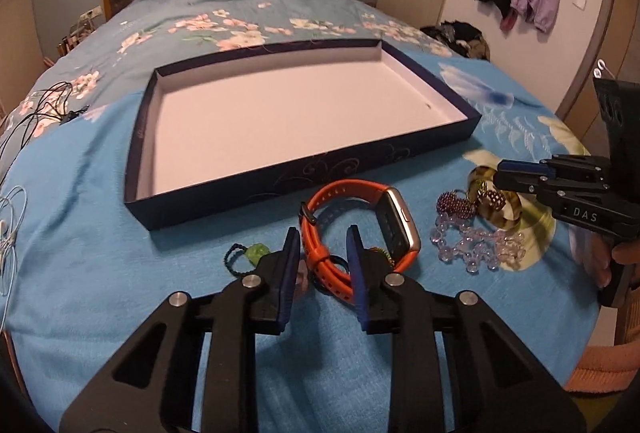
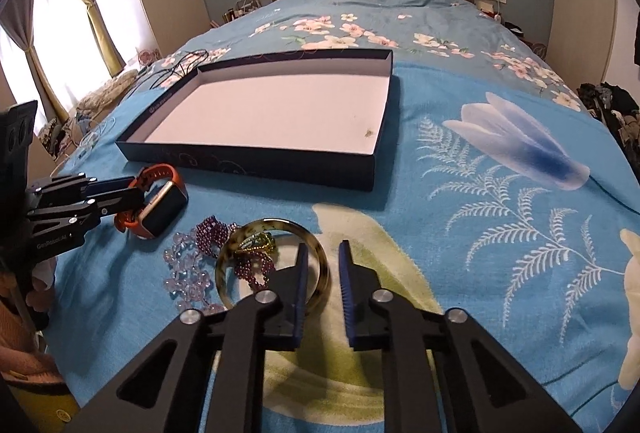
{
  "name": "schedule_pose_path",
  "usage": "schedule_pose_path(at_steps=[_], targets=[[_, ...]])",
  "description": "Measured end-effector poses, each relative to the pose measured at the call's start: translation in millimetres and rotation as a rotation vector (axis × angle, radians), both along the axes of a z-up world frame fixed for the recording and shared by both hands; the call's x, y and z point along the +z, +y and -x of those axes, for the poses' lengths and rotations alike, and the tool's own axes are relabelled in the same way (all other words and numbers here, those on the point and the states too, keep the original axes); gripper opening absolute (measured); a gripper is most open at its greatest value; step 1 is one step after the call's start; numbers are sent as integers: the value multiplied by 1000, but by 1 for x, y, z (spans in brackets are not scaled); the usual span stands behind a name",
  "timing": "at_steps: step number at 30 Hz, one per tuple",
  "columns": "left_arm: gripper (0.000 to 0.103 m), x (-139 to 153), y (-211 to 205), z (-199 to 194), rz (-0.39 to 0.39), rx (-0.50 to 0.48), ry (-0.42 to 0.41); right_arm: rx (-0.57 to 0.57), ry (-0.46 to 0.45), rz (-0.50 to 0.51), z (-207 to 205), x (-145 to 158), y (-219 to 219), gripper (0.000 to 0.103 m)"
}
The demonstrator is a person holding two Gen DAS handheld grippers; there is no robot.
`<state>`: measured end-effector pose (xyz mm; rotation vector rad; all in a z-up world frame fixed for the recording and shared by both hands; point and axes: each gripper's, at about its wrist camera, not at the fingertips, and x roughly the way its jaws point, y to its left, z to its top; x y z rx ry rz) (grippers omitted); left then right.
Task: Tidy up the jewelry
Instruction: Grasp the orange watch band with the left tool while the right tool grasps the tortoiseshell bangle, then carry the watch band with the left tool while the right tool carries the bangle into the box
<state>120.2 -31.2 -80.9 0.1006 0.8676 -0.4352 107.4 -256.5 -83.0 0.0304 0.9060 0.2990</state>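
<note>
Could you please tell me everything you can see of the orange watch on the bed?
The orange watch is a smartwatch with a rectangular dark screen in a silvery-gold metal case and a perforated, rubbery-looking orange strap closed into a loop. It lies on its side on the blue blanket, just in front of the open box, left of the bead jewelry. The left gripper is open, its fingers straddling the near part of the strap; whether they touch it is unclear.
</note>
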Motion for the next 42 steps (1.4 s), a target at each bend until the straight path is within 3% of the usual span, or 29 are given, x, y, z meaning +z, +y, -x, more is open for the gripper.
schedule_pose_path(at_steps=[6,12,26,32,42], targets=[[29,-5,1,-13,14,-8,49,7,8,-10,-3,-1,-1,5],[11,-4,4,-16,34,3,59,13,-6,-57,0,4,-6,5],[11,35,23,-7,170,16,3,43,-109,-98,-3,42,1,5],[12,60,30,-21,195,41,-43,60,-149,-81,-31,58,10,5],[12,73,32,-93,168,128,-62,36,-132,-36,-108,55,22,5]])
